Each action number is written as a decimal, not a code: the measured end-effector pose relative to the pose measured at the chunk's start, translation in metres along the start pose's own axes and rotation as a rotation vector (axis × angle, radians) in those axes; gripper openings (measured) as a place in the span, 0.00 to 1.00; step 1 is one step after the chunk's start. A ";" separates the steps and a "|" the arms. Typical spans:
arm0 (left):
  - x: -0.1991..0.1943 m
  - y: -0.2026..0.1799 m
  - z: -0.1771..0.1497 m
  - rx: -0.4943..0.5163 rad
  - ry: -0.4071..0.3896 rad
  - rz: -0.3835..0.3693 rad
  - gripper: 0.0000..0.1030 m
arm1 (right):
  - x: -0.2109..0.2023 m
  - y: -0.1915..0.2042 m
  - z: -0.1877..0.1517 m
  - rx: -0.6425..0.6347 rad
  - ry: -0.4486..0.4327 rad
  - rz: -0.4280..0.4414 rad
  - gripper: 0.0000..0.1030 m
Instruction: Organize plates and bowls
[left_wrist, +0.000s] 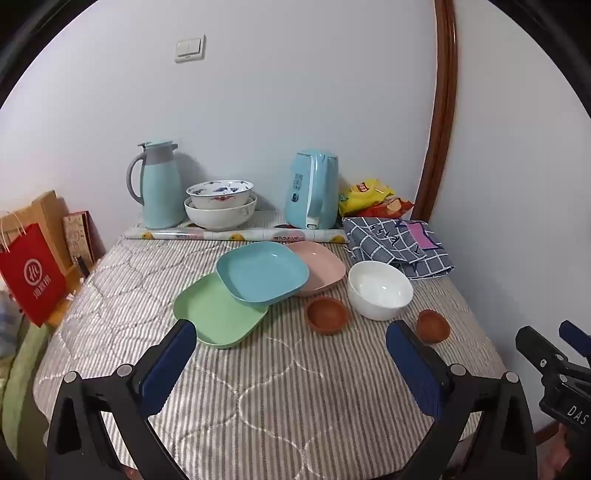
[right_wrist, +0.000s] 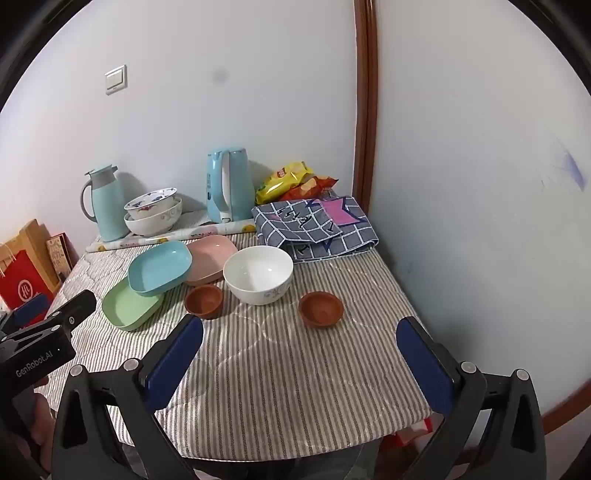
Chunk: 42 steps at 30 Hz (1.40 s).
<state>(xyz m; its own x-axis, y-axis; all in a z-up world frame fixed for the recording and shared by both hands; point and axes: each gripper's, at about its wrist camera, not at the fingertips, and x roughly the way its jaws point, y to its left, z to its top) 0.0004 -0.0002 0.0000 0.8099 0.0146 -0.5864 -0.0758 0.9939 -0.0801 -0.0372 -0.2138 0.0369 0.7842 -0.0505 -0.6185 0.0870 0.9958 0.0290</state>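
Three square plates overlap mid-table: a green plate (left_wrist: 218, 314) (right_wrist: 129, 306) in front, a blue plate (left_wrist: 262, 271) (right_wrist: 160, 267) resting on it and on a pink plate (left_wrist: 321, 267) (right_wrist: 210, 258). A white bowl (left_wrist: 379, 290) (right_wrist: 258, 273) stands to their right. Two small brown bowls sit in front: one (left_wrist: 328, 314) (right_wrist: 204, 300) beside the plates, one (left_wrist: 433, 325) (right_wrist: 320, 308) further right. My left gripper (left_wrist: 291, 354) is open and empty, just before the green plate. My right gripper (right_wrist: 301, 350) is open and empty, before the right brown bowl.
At the back stand a blue thermos (left_wrist: 157, 184), two stacked patterned bowls (left_wrist: 220, 205), a blue kettle (left_wrist: 314, 190), snack bags (left_wrist: 369, 197) and a folded checked cloth (left_wrist: 395, 240). Red paper bag (left_wrist: 31, 273) hangs off the left edge. A wall bounds the right side.
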 end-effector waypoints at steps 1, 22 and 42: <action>0.001 0.000 0.000 0.006 -0.001 0.004 1.00 | 0.001 0.000 0.001 -0.001 0.000 -0.002 1.00; -0.006 0.004 0.001 0.011 -0.020 0.045 1.00 | 0.001 0.002 -0.002 -0.015 -0.002 0.006 1.00; -0.009 0.005 0.000 0.008 -0.022 0.044 1.00 | -0.001 0.006 -0.003 -0.019 -0.005 0.011 1.00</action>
<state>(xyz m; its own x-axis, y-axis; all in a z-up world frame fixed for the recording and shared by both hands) -0.0070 0.0046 0.0045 0.8186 0.0609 -0.5711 -0.1072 0.9931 -0.0477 -0.0395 -0.2079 0.0350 0.7883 -0.0399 -0.6140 0.0666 0.9976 0.0207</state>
